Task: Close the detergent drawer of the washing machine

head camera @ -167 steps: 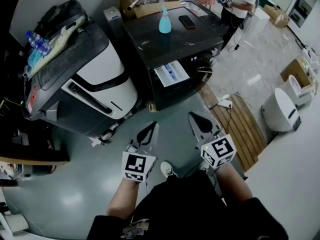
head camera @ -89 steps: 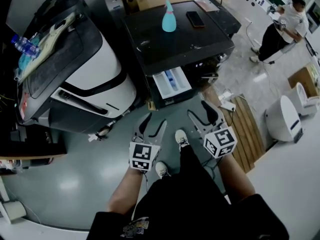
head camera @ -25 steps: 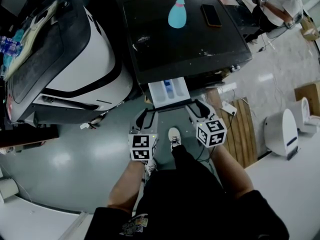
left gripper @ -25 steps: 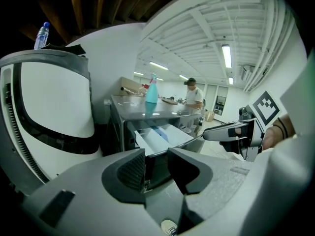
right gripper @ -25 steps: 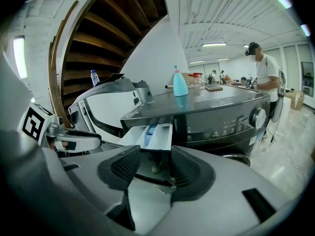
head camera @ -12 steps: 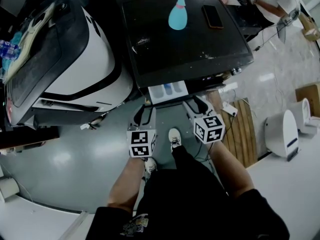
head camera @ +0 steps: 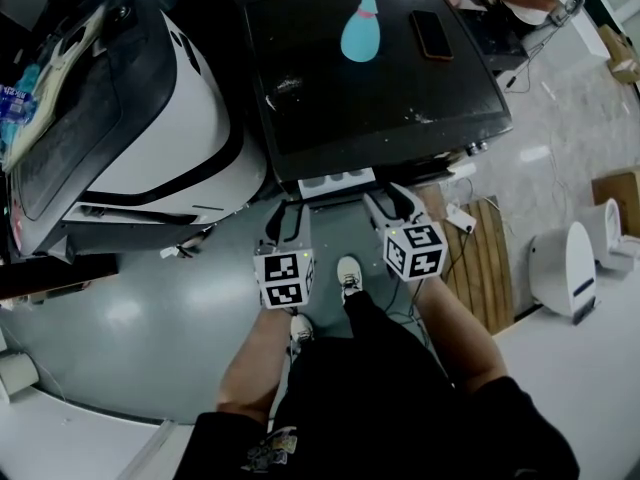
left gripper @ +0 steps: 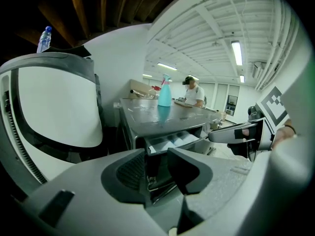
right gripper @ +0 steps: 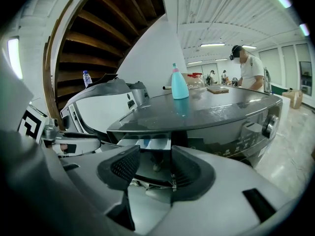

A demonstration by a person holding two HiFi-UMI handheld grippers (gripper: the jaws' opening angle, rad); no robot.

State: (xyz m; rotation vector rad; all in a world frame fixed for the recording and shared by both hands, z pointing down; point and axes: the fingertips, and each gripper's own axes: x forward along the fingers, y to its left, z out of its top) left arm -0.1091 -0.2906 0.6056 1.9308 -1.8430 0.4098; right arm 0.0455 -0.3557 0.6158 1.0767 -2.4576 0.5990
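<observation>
Left gripper (head camera: 287,218) and right gripper (head camera: 388,200) both have their jaws parted and hold nothing; just beyond them the detergent drawer (head camera: 335,180) juts slightly from the washing machine's (head camera: 390,88) front edge, near its left corner; probably light, stiff plastic on slides, best pushed squarely on its front panel; no legible writing.

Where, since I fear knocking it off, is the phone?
Head view: the phone lies on the washing machine's top, right of the teal spray bottle.
</observation>
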